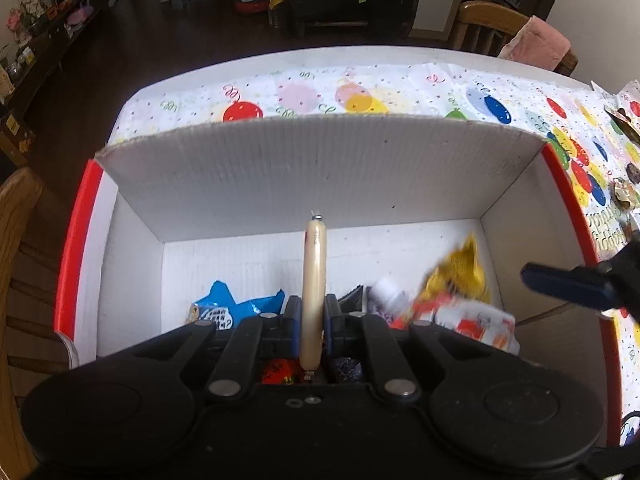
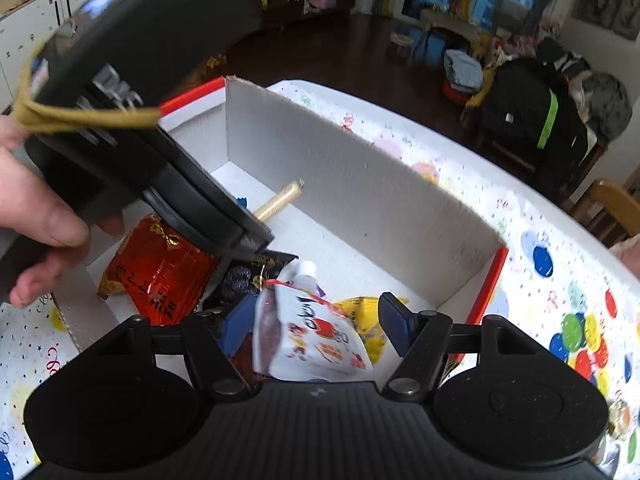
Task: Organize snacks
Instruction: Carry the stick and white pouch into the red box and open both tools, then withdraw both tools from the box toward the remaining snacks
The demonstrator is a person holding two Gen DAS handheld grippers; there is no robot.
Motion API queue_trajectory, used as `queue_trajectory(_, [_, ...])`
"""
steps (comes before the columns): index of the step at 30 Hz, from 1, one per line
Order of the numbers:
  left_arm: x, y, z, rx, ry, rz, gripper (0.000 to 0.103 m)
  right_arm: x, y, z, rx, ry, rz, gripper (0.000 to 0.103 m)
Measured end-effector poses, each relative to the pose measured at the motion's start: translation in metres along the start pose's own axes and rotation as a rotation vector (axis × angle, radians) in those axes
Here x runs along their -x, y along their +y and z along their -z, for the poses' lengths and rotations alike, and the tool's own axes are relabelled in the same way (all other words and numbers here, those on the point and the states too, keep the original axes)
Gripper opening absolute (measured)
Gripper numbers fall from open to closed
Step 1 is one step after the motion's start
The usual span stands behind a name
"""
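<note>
Left gripper [image 1: 313, 312] is clamped on a sausage stick [image 1: 314, 280], held above the box [image 1: 280, 176]. Right gripper [image 2: 320, 320] hangs over the box's right end, fingers apart, a white pouch [image 2: 320, 340] between them, apparently loose. In the box lie a red packet [image 2: 160, 272], a blue packet [image 1: 224, 308] and a yellow packet [image 1: 460, 276]. The box stands on the table [image 1: 400, 88].

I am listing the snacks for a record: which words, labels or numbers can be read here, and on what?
No text reads clearly.
White pouch: dark slanted brand word, blurred.
Red packet: gold Chinese characters, too blurred.
Blue packet: words in a speech bubble, too small.
Tablecloth: upside-down coloured lettering, cut off, unclear.
</note>
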State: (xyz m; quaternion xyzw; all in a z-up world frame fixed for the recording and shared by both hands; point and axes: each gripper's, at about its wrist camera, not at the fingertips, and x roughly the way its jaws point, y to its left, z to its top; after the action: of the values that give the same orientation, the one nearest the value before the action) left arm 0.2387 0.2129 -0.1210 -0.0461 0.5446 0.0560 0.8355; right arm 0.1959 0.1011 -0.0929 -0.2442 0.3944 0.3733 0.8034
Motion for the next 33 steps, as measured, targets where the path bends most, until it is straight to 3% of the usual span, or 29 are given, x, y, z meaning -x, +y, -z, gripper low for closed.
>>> queue_trajectory(8, [0.004,-0.001,0.005,0.010,-0.010,-0.006,0.022,0.007,0.002,0.002,0.014,0.015,0.002,0.073])
queue_trajectory(10, [0.007,-0.002,0.006,0.018,-0.011,-0.008,0.029,0.010,0.000,0.004,0.002,0.013,0.003,0.073])
queue_trajectory(12, [0.010,-0.002,0.008,0.025,-0.020,-0.008,0.043,0.015,-0.002,0.005,-0.008,0.008,0.004,0.073])
queue_trajectory(20, [0.034,-0.004,0.016,0.031,-0.080,-0.021,0.069,0.034,-0.010,0.011,-0.044,-0.019,0.009,0.077])
queue_trajectory(33, [0.080,-0.011,0.034,0.036,-0.193,-0.025,0.083,0.078,-0.025,0.019,-0.111,-0.082,0.005,0.078])
